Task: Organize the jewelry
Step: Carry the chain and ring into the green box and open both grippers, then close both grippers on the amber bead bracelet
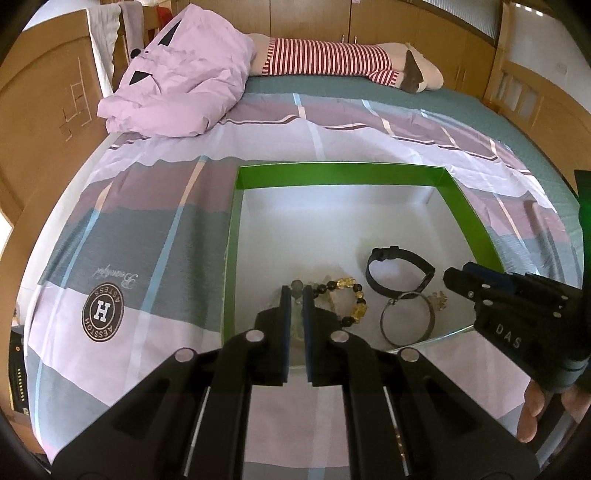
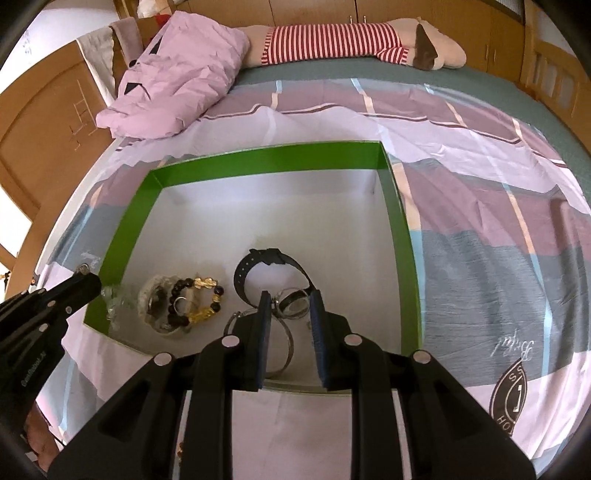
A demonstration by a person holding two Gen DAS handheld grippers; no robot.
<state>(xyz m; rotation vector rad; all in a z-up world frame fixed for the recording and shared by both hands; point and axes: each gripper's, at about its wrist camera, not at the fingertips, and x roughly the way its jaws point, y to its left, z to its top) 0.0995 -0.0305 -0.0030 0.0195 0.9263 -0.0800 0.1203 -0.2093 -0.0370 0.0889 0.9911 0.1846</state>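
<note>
While both reach over the near wall of a green box (image 2: 400, 236) on the bed (image 1: 122, 229), the left hand-held gripper (image 1: 295, 295) is nearly closed on a clear bracelet (image 2: 114, 301), and the right hand-held gripper (image 2: 290, 299) stands moderately open around a ring (image 2: 293, 302). Farther in lie a bead bracelet (image 1: 347, 299), a bangle (image 1: 406, 314) and a black strap (image 1: 399, 271), its long axis crosswise.

A plaid bedspread (image 1: 155, 229) in pink, grey and mauve covers the bed, with a round logo (image 1: 102, 309) near left. A crumpled pink quilt (image 1: 184, 81) lies far left, beside a red-striped plush toy (image 1: 332, 55). Wooden cabinets (image 1: 388, 18) stand behind.
</note>
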